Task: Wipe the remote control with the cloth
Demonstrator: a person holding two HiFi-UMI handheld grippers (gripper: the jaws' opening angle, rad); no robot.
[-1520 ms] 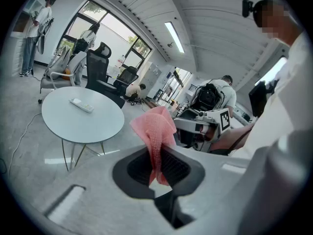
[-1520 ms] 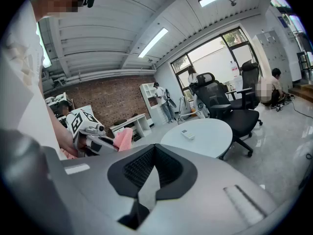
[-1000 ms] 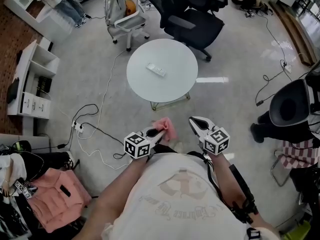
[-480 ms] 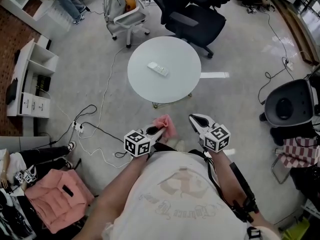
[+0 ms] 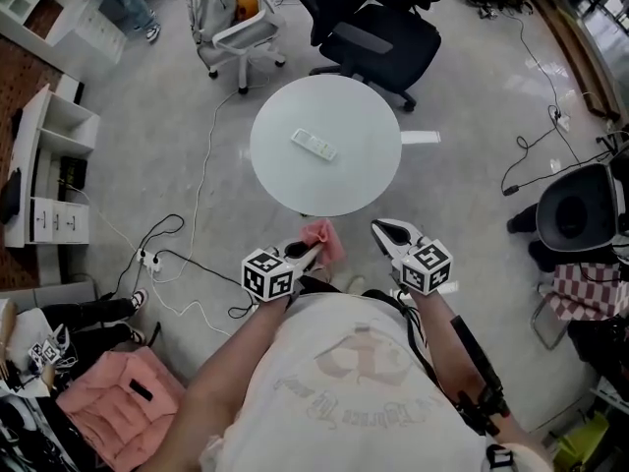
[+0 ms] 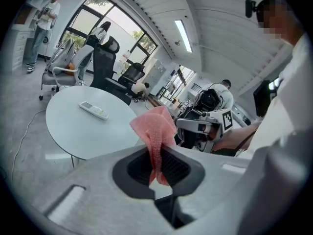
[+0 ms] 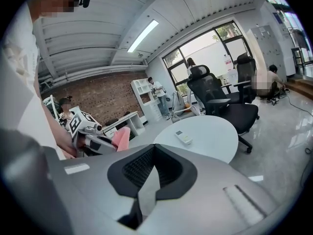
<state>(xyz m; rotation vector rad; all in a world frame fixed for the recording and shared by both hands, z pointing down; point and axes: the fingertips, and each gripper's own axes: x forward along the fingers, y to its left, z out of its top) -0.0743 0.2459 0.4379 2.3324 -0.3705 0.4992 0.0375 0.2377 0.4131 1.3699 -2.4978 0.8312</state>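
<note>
Far left, a white shelf unit (image 5: 49, 165) stands by the brick-patterned floor, and a pink garment (image 5: 108, 406) lies on the floor nearer me. A white chair (image 5: 246, 37) stands beyond the table. My left gripper (image 5: 313, 254) is held low in front of my body, and its jaws are clenched on the pink cloth (image 5: 324, 236), which stands up out of them in a bunched fold. In the head view the cloth sits just short of the near edge of the round white tabletop (image 5: 369, 170). The remote control (image 5: 314, 144) lies flat and aslant near the middle of that tabletop, well apart from the cloth and from both grippers. My right gripper (image 5: 381, 231) is level with the left one and apart from it; its jaws are pressed together with nothing between them. A black office chair (image 5: 383, 32) stands behind the table.
</note>
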